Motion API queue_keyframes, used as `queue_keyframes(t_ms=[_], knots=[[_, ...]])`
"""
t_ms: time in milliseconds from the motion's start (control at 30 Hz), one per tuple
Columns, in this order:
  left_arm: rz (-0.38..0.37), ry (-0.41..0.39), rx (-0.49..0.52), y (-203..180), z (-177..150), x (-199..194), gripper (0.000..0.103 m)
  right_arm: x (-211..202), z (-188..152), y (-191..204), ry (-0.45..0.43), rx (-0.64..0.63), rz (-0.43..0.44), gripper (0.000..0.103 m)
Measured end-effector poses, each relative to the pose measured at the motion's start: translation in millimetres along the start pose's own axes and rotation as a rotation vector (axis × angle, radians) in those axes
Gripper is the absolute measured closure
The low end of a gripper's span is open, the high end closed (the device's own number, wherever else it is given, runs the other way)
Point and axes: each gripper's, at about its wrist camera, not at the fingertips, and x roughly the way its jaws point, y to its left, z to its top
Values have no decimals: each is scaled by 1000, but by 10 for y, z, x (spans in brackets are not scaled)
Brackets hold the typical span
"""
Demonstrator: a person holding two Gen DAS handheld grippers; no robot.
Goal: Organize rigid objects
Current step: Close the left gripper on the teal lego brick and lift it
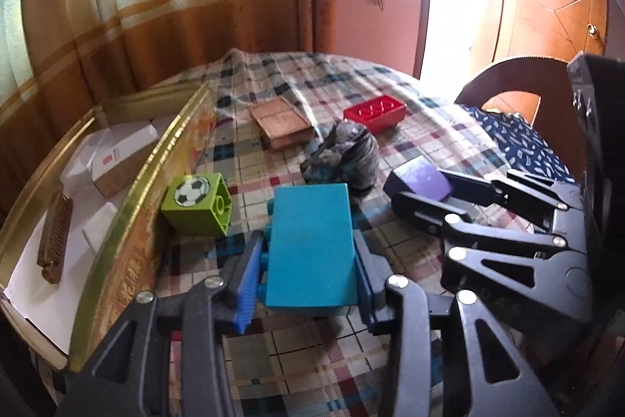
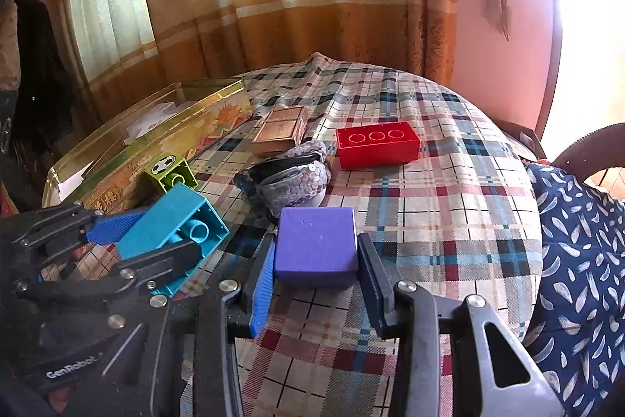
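Observation:
My left gripper [image 1: 308,260] is shut on a teal brick [image 1: 312,245], held just above the checked tablecloth; it also shows in the right wrist view [image 2: 172,233]. My right gripper [image 2: 316,260] is shut on a purple block [image 2: 316,245], seen at right in the left wrist view [image 1: 425,178]. A green brick with a football print [image 1: 197,204] lies against the gold tin box [image 1: 117,245]. A red brick [image 2: 377,143] and a brown wooden box [image 2: 279,131] lie farther back.
The open gold tin [image 2: 136,143] at the left holds a carton [image 1: 117,159], a brown comb [image 1: 54,237] and white pieces. A sequined pouch [image 2: 289,178] lies mid-table. A chair with blue patterned cloth [image 2: 578,260] stands at the right. Curtains hang behind.

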Motion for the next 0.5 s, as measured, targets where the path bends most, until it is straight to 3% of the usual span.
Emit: queue_keyframes(t_ms=[500], knots=[[23,-142,-68,163,-28,-234,62,-123,-29,87,-79,-70,-14,61]])
